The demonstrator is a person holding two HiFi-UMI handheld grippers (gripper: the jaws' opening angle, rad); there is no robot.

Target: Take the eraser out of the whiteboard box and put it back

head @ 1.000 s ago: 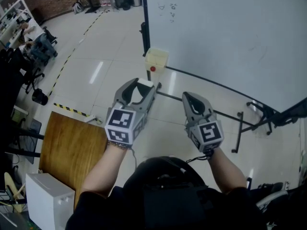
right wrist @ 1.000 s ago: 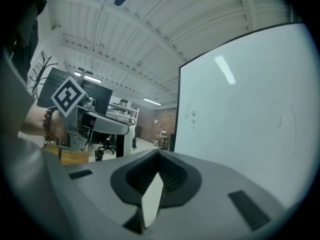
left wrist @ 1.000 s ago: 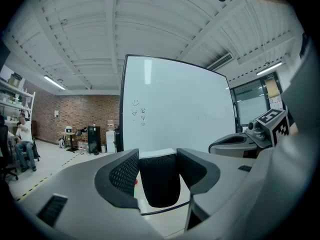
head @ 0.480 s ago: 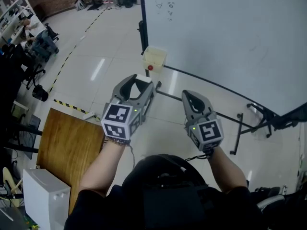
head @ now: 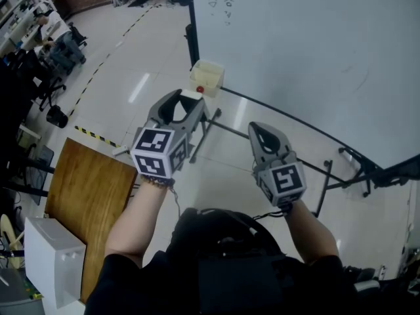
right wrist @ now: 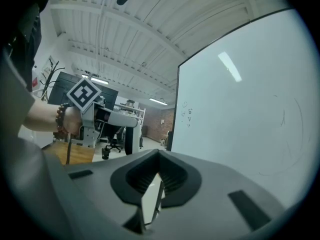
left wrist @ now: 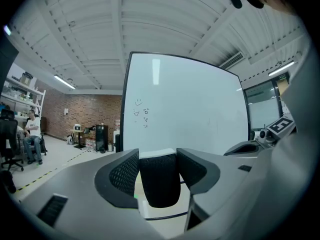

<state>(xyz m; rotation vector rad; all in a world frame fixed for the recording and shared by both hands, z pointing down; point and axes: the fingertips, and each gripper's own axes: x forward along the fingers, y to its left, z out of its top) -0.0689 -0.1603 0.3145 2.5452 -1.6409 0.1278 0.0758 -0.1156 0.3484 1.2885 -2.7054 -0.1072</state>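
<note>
My left gripper (head: pixel 182 100) is shut on the eraser (head: pixel 189 94), a black felt block with a white back (left wrist: pixel 159 184) that fills the gap between the jaws (left wrist: pixel 157 156). It hangs just short of and below the pale yellow whiteboard box (head: pixel 207 76), which has a red dot and sits at the whiteboard's (head: pixel 315 51) lower left corner. The box is hidden in both gripper views. My right gripper (head: pixel 257 131) is shut with nothing in it (right wrist: pixel 159 156), lower and to the right, pointing at the board.
The whiteboard stand's dark bars and feet (head: pixel 325 176) cross the floor beneath the grippers. A wooden table (head: pixel 85 195) and a white cabinet (head: pixel 56 264) stand at the left. Yellow-black tape (head: pixel 95 136) marks the floor; office chairs (head: pixel 62 51) stand further left.
Both grippers have moved forward toward the board's lower left corner, the left one shifting left in the view. The eraser stays in the left jaws.
</note>
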